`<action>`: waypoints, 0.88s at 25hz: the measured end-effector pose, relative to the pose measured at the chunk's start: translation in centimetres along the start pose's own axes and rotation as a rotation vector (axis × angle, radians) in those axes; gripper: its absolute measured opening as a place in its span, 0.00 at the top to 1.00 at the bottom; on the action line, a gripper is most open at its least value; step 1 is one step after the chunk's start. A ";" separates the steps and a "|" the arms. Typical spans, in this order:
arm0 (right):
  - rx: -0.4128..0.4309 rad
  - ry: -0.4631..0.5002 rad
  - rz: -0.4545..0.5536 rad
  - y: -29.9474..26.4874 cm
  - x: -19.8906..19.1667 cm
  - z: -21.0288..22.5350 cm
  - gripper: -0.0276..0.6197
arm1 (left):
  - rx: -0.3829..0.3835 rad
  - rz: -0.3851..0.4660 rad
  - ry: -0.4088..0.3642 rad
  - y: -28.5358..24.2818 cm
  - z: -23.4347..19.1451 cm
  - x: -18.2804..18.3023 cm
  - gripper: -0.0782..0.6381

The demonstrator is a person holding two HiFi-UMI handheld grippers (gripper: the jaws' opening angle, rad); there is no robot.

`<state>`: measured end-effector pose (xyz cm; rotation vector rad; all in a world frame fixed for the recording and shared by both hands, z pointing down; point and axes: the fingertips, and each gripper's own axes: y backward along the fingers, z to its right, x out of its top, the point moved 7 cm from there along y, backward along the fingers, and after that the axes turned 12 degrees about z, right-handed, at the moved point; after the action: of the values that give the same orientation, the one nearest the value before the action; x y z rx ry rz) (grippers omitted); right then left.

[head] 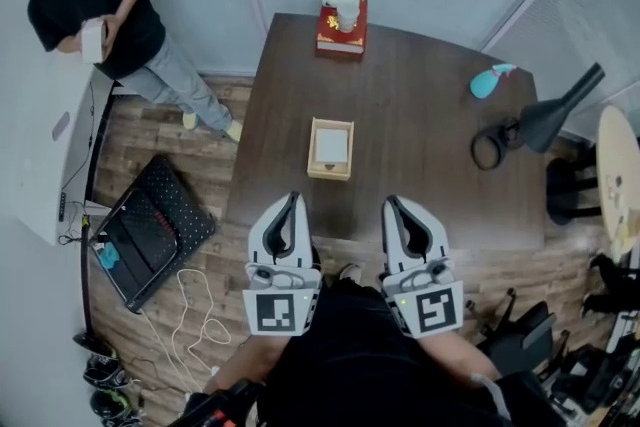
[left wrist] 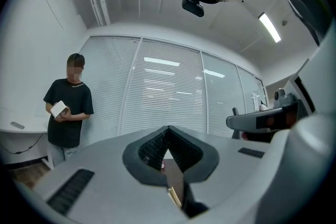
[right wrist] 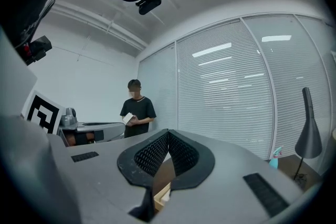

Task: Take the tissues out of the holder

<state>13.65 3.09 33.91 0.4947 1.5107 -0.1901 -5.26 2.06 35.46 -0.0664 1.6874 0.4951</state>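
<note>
while your left gripper (head: 294,201) and right gripper (head: 390,204) hang at lower centre, both jaws are together, empty, below the holder (head: 313,151) on the bench (head: 420,145).

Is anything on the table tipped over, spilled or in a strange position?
Nothing stands out. The wooden holder lies flat on the table, the red tissue box stands at its far edge, the lamp is upright.

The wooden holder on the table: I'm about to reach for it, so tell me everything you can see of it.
The wooden holder is a shallow, square, open-topped tray of pale wood with a flat white stack, seemingly tissues, filling it. It lies flat near the middle of the dark brown table. Nothing touches it; the left gripper and right gripper, both shut, are short of it.
</note>
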 end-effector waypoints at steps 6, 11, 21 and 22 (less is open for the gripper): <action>0.005 0.033 0.003 -4.6 -1.2 -1.2 0.94 | -0.041 0.006 0.023 -3.3 -2.8 -0.3 0.89; -0.026 0.035 0.003 -7.7 -2.2 -1.8 0.94 | -0.097 -0.001 0.035 -5.4 -4.1 -1.1 0.89; -0.059 0.051 -0.011 -12.1 -2.8 -1.6 0.94 | -0.176 -0.020 0.060 -9.2 -5.9 -2.9 0.89; -0.061 0.053 -0.013 -12.4 -2.8 -1.6 0.94 | -0.182 -0.022 0.061 -9.4 -6.1 -3.0 0.89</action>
<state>6.81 -7.74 34.32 0.4439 1.5671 -0.1412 -7.37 -9.34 36.17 -0.2342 1.6959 0.6345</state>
